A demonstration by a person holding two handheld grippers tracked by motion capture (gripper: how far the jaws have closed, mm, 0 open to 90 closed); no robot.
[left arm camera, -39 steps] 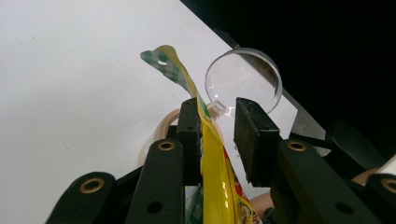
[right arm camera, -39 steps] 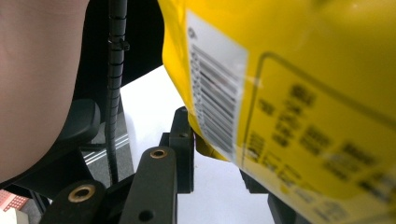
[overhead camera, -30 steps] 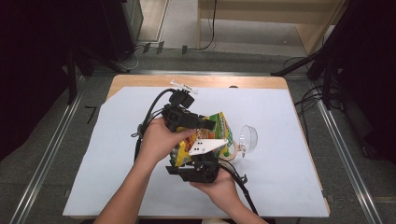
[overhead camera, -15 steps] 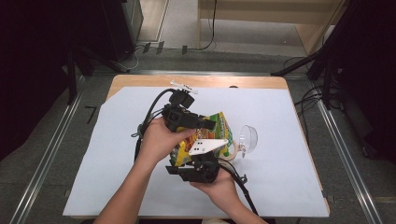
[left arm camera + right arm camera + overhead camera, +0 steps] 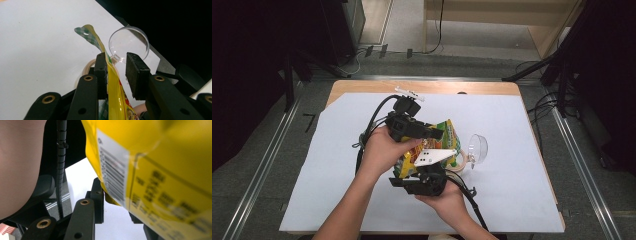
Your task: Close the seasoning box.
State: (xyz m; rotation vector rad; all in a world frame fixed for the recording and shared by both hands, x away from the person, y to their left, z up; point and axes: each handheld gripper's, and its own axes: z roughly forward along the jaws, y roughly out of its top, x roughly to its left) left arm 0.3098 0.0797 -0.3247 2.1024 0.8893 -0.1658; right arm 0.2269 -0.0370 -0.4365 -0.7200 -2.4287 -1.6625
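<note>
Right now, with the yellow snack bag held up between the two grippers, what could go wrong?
1. The yellow bag leans on one jaw of the left gripper with a gap to the other, so it might slip out.
2. The clear glass lies tipped on the table just beside the bag; a swing could knock it rolling.
3. Pulling against the right gripper might tear the bag and spill snacks.

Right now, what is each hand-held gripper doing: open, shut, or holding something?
Left hand-held gripper: jaws apart, with the yellow snack bag between them, lying against one pad.
Right hand-held gripper: the snack bag hides its jaws, so a grip cannot be told.
</note>
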